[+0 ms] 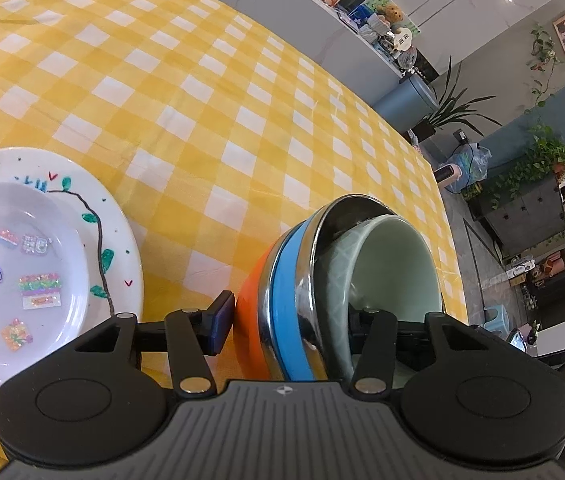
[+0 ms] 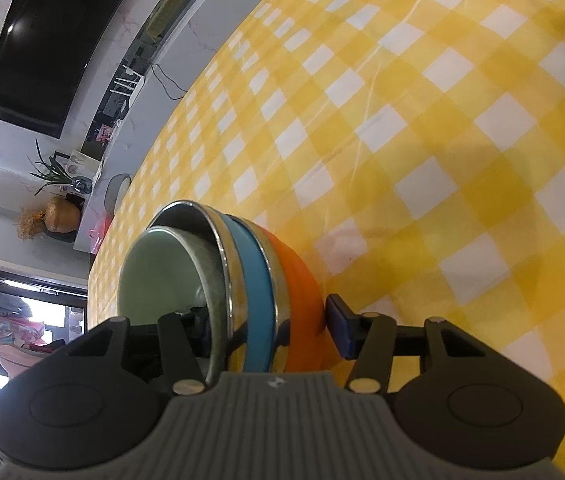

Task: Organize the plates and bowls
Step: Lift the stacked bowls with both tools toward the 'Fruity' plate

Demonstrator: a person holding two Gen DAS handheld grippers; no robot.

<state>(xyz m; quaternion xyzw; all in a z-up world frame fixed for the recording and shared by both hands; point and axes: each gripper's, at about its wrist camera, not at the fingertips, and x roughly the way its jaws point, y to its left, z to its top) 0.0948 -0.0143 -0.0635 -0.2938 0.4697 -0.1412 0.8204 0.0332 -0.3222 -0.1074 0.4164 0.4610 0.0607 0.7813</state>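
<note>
While both grippers clamp the nested bowl stack (image 1: 302, 292) at lower centre, left gripper (image 1: 290, 324) and right gripper (image 2: 266, 324) straddle its orange, blue, steel and pale-green walls.

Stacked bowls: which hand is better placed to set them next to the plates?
Left, probably. Both clamp the stacked bowls, but the plates lie right beside the left gripper; the right gripper sees only tablecloth on its side.
</note>
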